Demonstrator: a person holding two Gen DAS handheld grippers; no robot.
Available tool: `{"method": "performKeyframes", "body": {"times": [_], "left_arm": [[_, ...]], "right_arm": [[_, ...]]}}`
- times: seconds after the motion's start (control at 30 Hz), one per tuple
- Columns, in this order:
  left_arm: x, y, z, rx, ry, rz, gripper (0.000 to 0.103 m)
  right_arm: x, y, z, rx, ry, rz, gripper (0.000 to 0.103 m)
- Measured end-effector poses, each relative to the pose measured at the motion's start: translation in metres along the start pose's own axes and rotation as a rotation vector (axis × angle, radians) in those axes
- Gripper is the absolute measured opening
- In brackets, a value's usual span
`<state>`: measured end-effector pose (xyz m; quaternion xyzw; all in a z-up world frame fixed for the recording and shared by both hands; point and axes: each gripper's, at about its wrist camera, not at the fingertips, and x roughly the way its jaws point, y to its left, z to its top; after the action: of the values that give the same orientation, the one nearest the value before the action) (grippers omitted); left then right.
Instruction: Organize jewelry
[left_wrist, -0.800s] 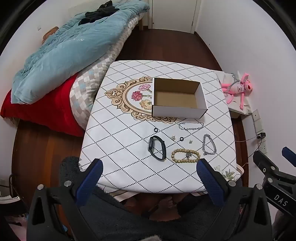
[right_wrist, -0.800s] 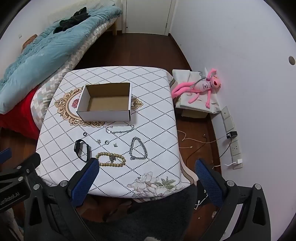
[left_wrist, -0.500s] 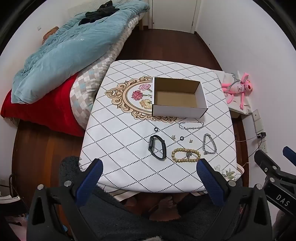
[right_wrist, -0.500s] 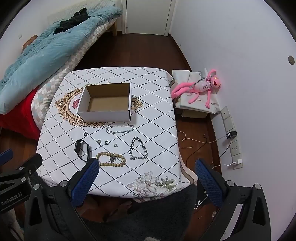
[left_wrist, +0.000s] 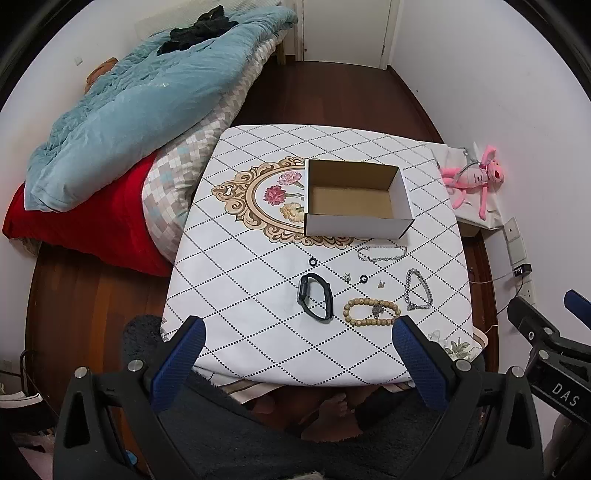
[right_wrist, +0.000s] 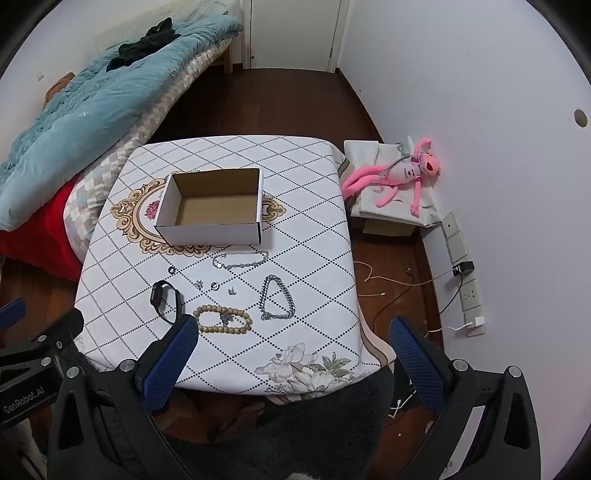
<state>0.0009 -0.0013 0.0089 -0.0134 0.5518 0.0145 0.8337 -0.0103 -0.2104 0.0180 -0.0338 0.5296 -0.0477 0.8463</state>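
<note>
Hovering above table edge, both grippers spread wide, empty.
Bead bracelet (right_wrist: 222, 319) at 12 o'clock of right gripper (right_wrist: 291, 343), long axis crosswise; left gripper (left_wrist: 299, 341) farther.

I see an open cardboard box (left_wrist: 356, 201), white outside, sitting empty. In front of it lie a thin silver chain (left_wrist: 381, 253), a chunky silver chain (left_wrist: 418, 290), a wooden bead bracelet (left_wrist: 371, 312), a black band (left_wrist: 314, 298), two small black rings (left_wrist: 313, 261) and two tiny charms (left_wrist: 347, 276), all apart.
</note>
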Motion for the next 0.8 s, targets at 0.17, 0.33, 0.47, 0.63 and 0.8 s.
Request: {"method": "performKeyframes", "body": {"times": [0.17, 0.33, 0.47, 0.63, 0.8], "left_arm": [[-0.0014, 0.0036, -0.0004, 0.000, -0.005, 0.000, 0.103], [-0.0024, 0.0059, 0.0014, -0.001, -0.004, -0.001, 0.103], [-0.0020, 0.0042, 0.0001, 0.001, -0.006, 0.001, 0.103], [-0.0017, 0.0053, 0.0014, 0.001, -0.007, 0.004, 0.103], [-0.0031, 0.0060, 0.0004, 0.001, -0.008, -0.001, 0.103]], "right_arm": [[-0.0027, -0.0013, 0.0014, -0.001, -0.002, 0.001, 0.103], [-0.0049, -0.0011, 0.0030, 0.002, -0.004, 0.000, 0.103], [-0.0058, -0.0009, 0.0035, 0.001, -0.005, 0.003, 0.103], [-0.0083, 0.0012, 0.0070, -0.002, -0.005, 0.006, 0.103], [-0.0068, -0.0005, 0.0049, 0.000, -0.006, 0.008, 0.103]]}}
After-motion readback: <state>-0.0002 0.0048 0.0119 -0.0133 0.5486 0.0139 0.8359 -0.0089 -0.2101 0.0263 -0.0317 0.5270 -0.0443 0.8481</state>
